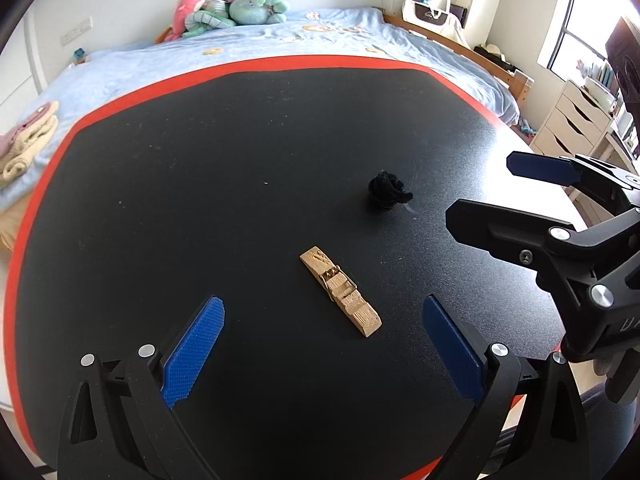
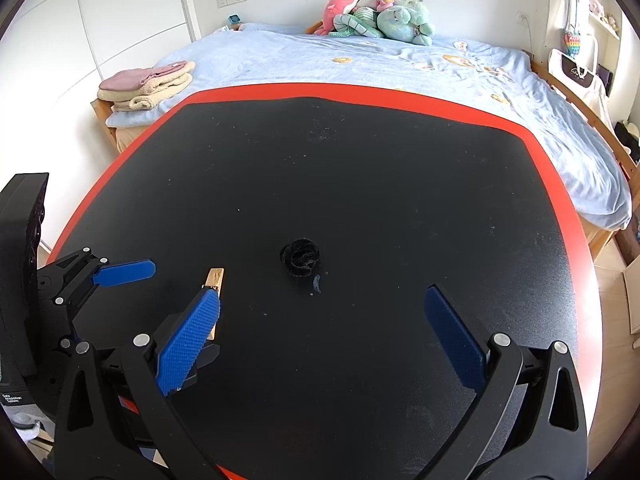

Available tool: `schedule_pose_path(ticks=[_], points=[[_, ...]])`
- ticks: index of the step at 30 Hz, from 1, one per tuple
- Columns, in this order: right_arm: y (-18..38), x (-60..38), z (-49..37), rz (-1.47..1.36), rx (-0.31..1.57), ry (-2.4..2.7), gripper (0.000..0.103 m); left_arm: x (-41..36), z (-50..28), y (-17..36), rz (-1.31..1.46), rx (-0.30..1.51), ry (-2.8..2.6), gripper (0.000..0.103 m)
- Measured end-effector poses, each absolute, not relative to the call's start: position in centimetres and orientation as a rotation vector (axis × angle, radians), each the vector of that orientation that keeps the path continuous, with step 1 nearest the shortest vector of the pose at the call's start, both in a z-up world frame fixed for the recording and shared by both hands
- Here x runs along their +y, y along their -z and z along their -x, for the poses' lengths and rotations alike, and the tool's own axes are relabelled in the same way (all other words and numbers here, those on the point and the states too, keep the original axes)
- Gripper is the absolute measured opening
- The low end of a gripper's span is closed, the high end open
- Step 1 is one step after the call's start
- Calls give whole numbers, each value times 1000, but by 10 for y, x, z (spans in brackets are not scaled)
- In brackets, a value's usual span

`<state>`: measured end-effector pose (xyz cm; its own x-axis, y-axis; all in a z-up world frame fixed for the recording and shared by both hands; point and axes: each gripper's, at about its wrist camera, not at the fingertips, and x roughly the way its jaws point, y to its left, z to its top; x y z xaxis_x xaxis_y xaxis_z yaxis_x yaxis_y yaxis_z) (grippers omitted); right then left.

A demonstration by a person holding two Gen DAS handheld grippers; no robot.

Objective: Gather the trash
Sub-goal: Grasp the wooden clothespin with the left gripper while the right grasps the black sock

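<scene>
A wooden clothespin [image 1: 340, 291] lies on the black table [image 1: 240, 160], just ahead of my left gripper [image 1: 324, 324], which is open and empty with its blue pads on either side of it. A black fuzzy wad [image 1: 387, 191] lies farther on, to the right. In the right wrist view the wad [image 2: 300, 258] sits ahead of my right gripper [image 2: 320, 308], which is open and empty. The clothespin [image 2: 214, 280] shows there partly hidden behind the right gripper's left finger. The right gripper also shows at the right of the left wrist view [image 1: 480, 192], and the left gripper at the left of the right wrist view [image 2: 176, 288].
The table [image 2: 360, 180] has a red border. Behind it stands a bed with a blue sheet [image 2: 360, 68], plush toys [image 2: 376, 14] and folded towels [image 2: 148, 84]. White drawers [image 1: 576, 120] stand at the right. A small dark scrap [image 2: 317, 283] lies near the wad.
</scene>
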<state>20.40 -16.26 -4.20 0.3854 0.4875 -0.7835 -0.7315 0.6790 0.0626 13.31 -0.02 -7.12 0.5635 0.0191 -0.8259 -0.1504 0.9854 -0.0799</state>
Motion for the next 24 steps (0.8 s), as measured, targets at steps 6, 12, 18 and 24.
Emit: schedule_pose_path(ticks=[6, 12, 18, 24], points=[[54, -151, -211, 332, 894, -791, 100, 3, -134, 76, 138, 964, -144, 95], [62, -137, -218, 348, 904, -785, 100, 8, -131, 79, 102, 952, -190, 88], [68, -123, -223, 366, 907, -794, 100, 23, -127, 75, 92, 947, -187, 69], [75, -117, -222, 388, 910, -802, 75, 28, -128, 72, 84, 940, -153, 48]])
